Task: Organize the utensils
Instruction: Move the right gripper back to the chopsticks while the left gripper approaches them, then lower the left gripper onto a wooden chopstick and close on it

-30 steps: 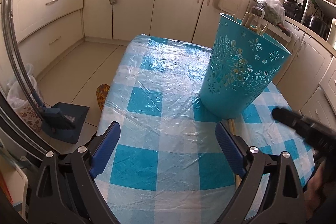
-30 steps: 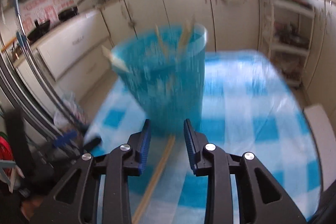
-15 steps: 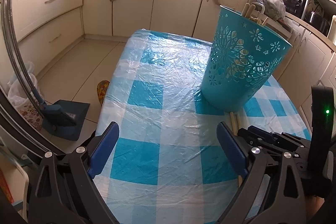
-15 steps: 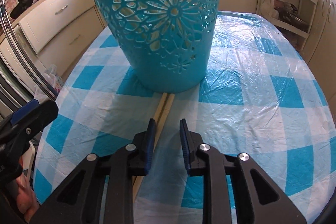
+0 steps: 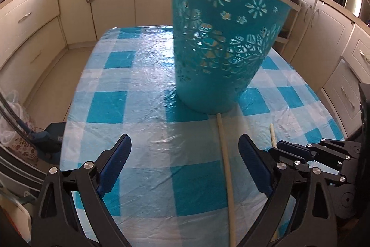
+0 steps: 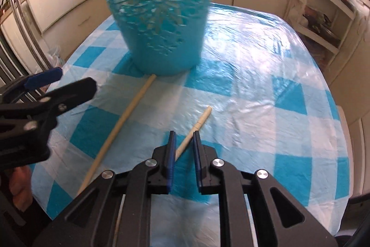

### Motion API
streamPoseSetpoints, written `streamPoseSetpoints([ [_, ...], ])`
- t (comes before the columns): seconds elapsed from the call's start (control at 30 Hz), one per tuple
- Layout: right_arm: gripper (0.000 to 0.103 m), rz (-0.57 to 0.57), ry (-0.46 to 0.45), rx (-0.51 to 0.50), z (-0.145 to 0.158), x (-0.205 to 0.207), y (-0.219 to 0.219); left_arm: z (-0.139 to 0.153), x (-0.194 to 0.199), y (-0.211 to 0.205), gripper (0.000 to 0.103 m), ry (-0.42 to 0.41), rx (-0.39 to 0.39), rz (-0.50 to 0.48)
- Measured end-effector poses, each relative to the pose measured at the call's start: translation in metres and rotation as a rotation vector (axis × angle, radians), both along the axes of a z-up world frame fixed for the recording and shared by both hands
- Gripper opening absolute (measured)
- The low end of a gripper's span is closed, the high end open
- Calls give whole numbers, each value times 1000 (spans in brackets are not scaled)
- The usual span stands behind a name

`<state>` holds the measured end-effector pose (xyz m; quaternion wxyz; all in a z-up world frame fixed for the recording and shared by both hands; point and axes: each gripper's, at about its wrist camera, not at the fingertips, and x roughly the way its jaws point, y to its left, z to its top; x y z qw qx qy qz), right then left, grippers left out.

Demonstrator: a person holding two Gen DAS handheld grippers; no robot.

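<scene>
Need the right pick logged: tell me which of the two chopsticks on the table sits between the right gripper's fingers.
The shorter-looking chopstick, angled between the right gripper and clear of the basket. The other chopstick lies further left, its tip at the basket's base.

The left black-framed tongs with blue pads (image 5: 185, 163) were spread wide and held nothing, low over the bench. The right black-framed tongs with blue pads (image 6: 183, 145) were nearly closed around a pale wooden stick (image 6: 195, 129), contact unclear.
</scene>
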<state>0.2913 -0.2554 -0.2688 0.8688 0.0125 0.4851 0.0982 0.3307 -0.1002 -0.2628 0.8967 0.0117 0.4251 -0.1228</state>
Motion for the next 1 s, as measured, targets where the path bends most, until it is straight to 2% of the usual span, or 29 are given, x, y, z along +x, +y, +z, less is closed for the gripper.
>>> streamPoseSetpoints([
  [0.07,15,-32,5,52,-1,0,-8,-6,5,-11,89,15,13,-13],
  [0.2,15,-58,1,101,-1,2,-15,-17,13,-29,71,45,40,-31],
  [0.27,15,-59,-3,107,-2,2,-16,-22,15,-33,59,55,47,-36],
  [0.3,15,-58,-5,108,-2,3,-16,-25,17,-34,46,63,46,-37],
  [0.33,15,-57,-7,107,-1,3,-17,-27,16,-33,39,52,49,-29],
  [0.37,15,-55,-9,106,-1,1,-19,-27,17,-32,35,50,47,-29],
  [0.43,15,-49,-17,97,-1,2,-17,-27,16,-27,11,60,20,-24],
  [0.53,15,-25,-17,99,-1,0,-11,-27,10,-13,7,63,-18,-2],
  [0.73,15,-19,-18,96,-1,4,-6,-27,-3,1,7,73,-41,6],
  [0.9,15,15,-21,100,-1,10,2,-25,6,-6,9,71,9,-2],
  [1.0,15,34,-28,93,-1,9,6,-25,10,-4,8,72,4,-15],
])
